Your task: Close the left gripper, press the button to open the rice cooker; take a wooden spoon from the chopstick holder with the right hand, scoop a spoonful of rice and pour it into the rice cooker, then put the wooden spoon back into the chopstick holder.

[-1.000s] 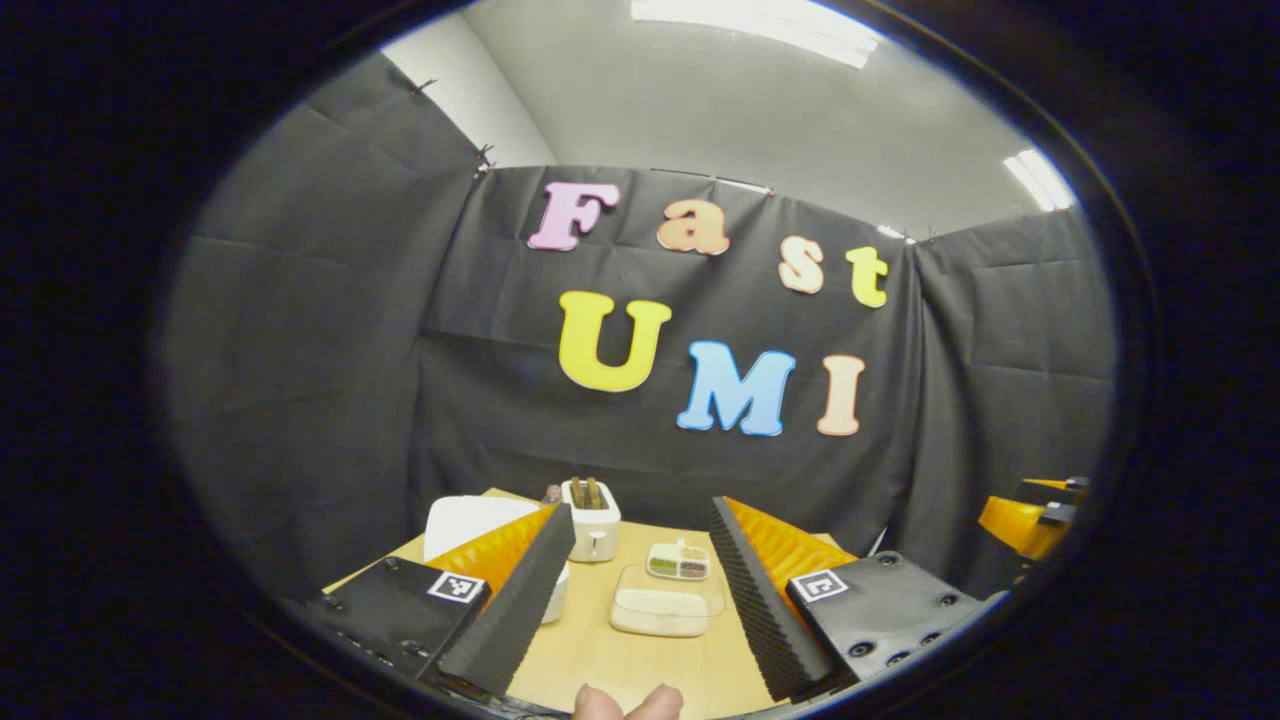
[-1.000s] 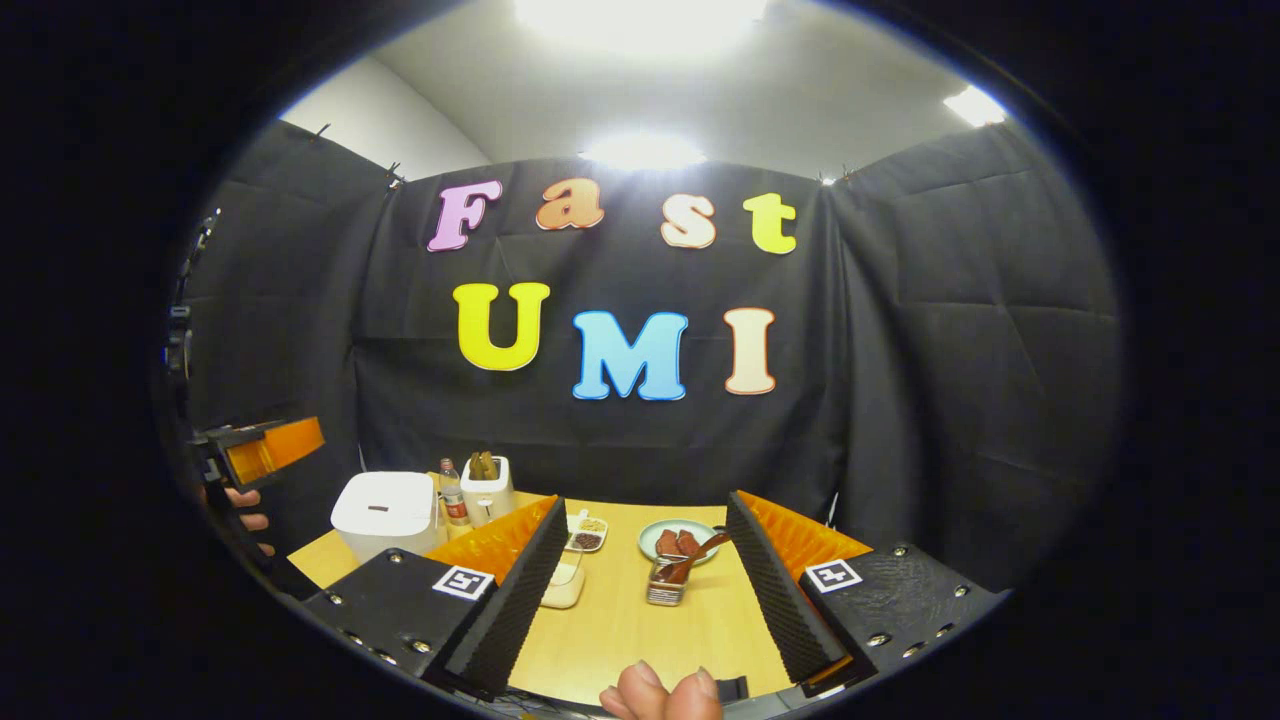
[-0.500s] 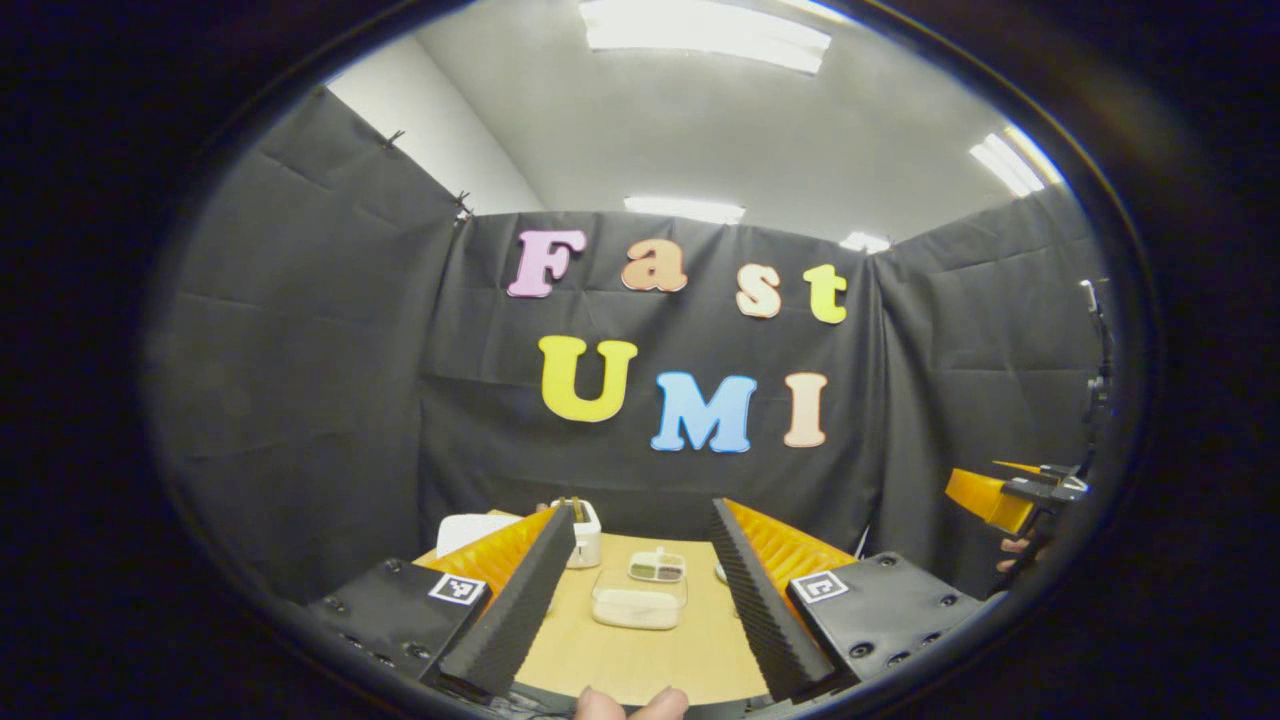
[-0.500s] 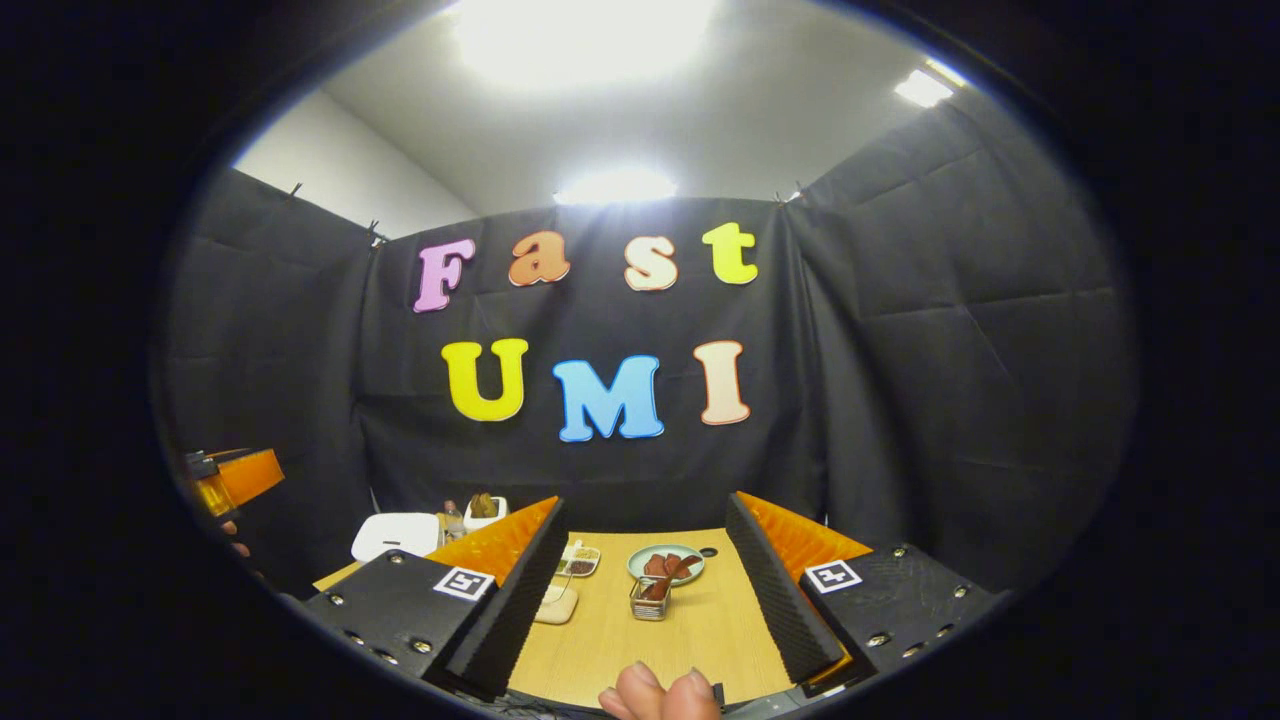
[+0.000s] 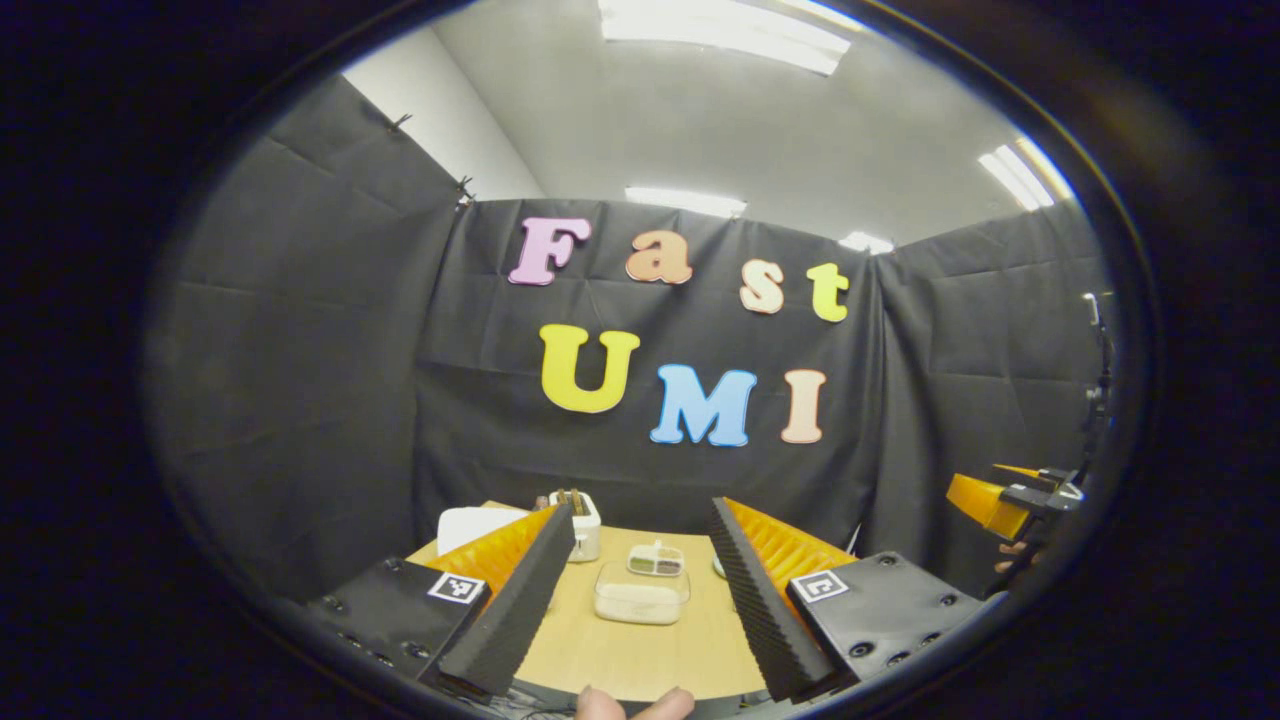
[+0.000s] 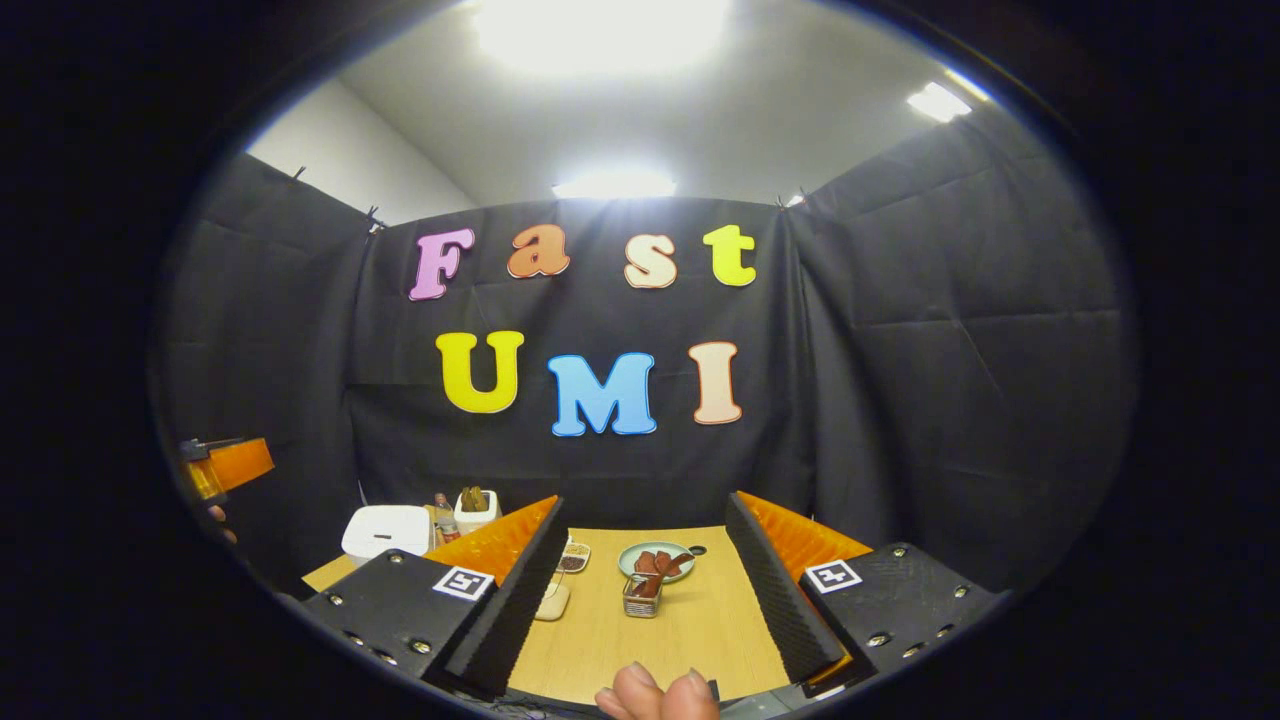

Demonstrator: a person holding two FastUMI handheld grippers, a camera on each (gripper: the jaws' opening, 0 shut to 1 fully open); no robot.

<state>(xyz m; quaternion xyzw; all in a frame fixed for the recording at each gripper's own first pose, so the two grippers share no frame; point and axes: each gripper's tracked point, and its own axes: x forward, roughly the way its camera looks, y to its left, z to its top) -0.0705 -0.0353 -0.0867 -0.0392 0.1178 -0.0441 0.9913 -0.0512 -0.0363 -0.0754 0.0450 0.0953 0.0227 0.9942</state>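
Holding both tools wide and empty above the near edge of the surface (image 5: 640, 655): left tool (image 5: 640, 590), right tool (image 6: 645, 590). Cooker (image 5: 470, 525) sitting lid-down at far left, holder (image 5: 578, 520) with spoon handles just beside it, rice tray (image 5: 640, 605) straight ahead. Likely best now: squeezing the left tool fully together first, then bringing the joined tips down squarely on the cooker's button, pressing straight, not sliding.

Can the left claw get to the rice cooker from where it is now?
Probably yes: the rice cooker sits lid-down at the table's far left, just behind the open left claw's own finger, with nothing between them.
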